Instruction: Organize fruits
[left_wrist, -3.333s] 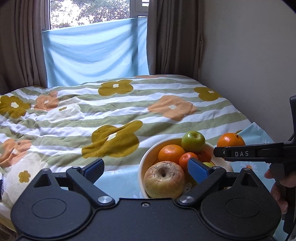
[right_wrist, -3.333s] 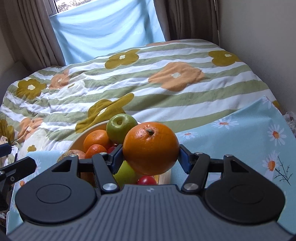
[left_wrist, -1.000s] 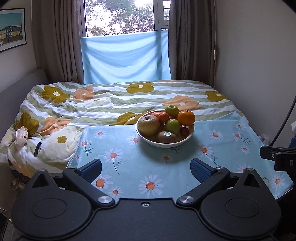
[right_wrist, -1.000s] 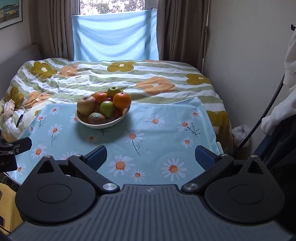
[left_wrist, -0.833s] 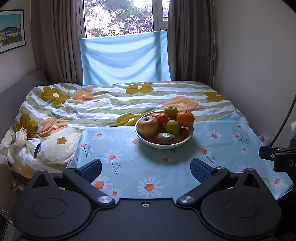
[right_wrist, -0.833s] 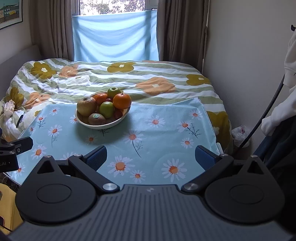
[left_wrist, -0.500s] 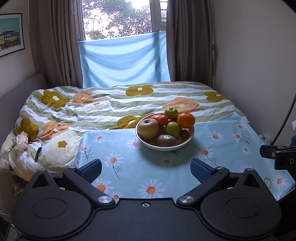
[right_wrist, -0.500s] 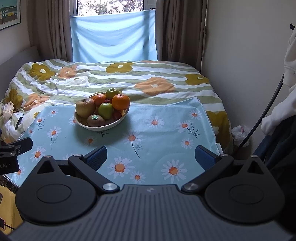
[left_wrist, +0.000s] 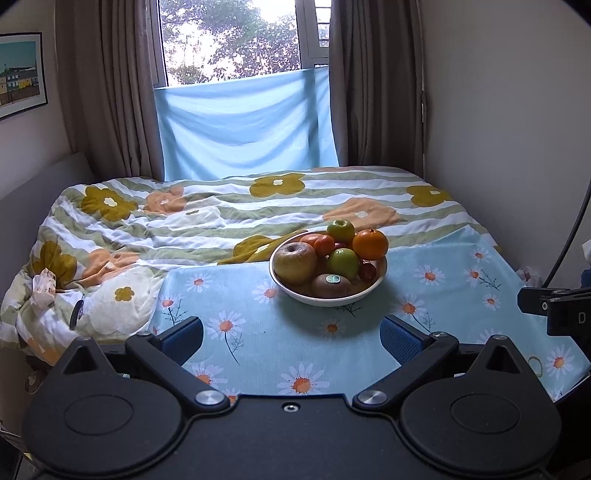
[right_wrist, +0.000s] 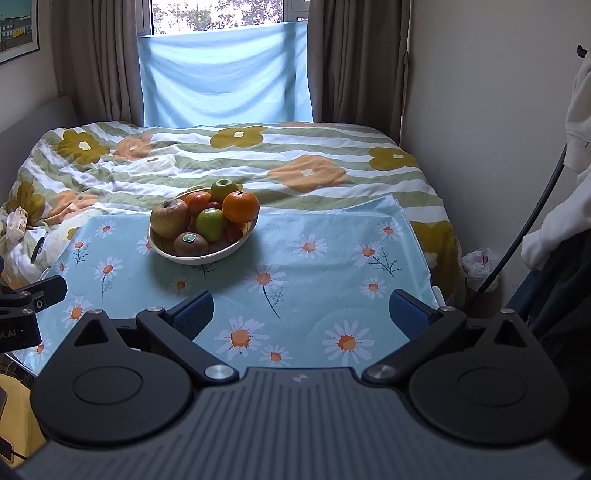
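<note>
the fruit bowl (left_wrist: 328, 298) sits near the daisy cloth's (left_wrist: 258, 332) far edge, left of middle; its orange (right_wrist: 240, 206) rides the right rim, stem up, and a stickered kiwi (right_wrist: 191, 243) lies lengthwise along the near rim. the left gripper (left_wrist: 291, 338) and right gripper (right_wrist: 301, 314) gape wide, holding nothing.

I counted one white bowl (left_wrist: 373, 288) on the daisy cloth (left_wrist: 461, 295). In it lay two green apples (left_wrist: 341, 230), one big yellow-brown apple (left_wrist: 294, 261), one large orange (left_wrist: 370, 244), two smaller oranges (left_wrist: 324, 243), one kiwi (left_wrist: 330, 285) with a sticker, and at least one small red fruit (left_wrist: 367, 270); others may have been hidden.
</note>
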